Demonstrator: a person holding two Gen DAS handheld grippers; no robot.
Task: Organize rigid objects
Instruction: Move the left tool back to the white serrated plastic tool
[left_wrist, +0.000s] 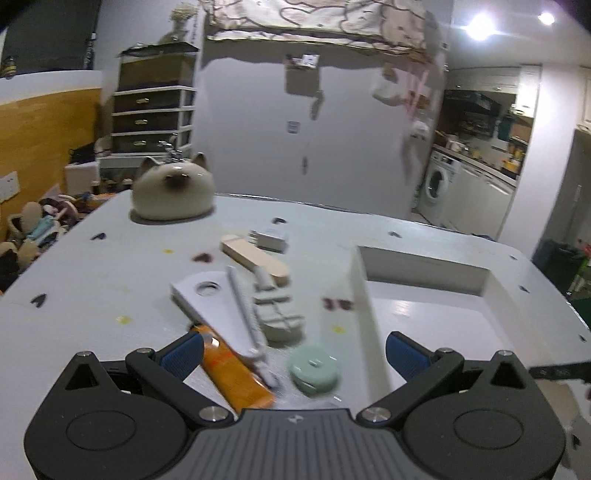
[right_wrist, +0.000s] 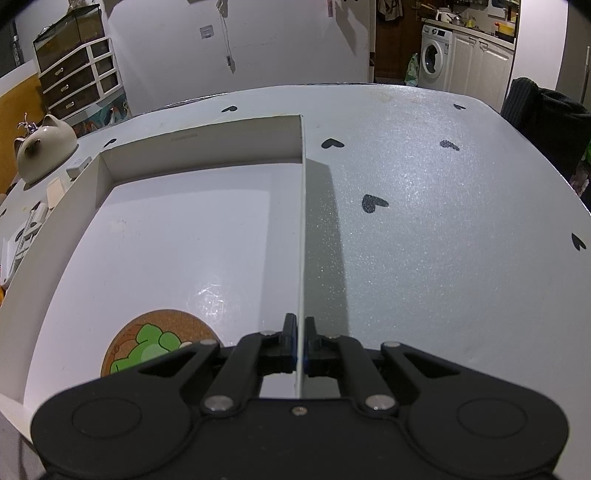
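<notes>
A: Where did things stand?

B: The right gripper (right_wrist: 302, 341) had its jaws clamped on the box (right_wrist: 301, 229) wall, a coaster (right_wrist: 147, 345) already inside. The left gripper (left_wrist: 293, 354) hung with jaws apart and empty over the pile (left_wrist: 255, 306) on the bench (left_wrist: 92, 280), just beside the box.

A: The risk?

B: Crowding. The tube (left_wrist: 236, 373), disc (left_wrist: 314, 369) and stick (left_wrist: 258, 254) overlapped or touched, so closing could have snagged two. The box floor lay mostly bare.

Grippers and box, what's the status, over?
Right gripper shut on box wall. Left gripper open above orange tube. Coaster boxed.
</notes>
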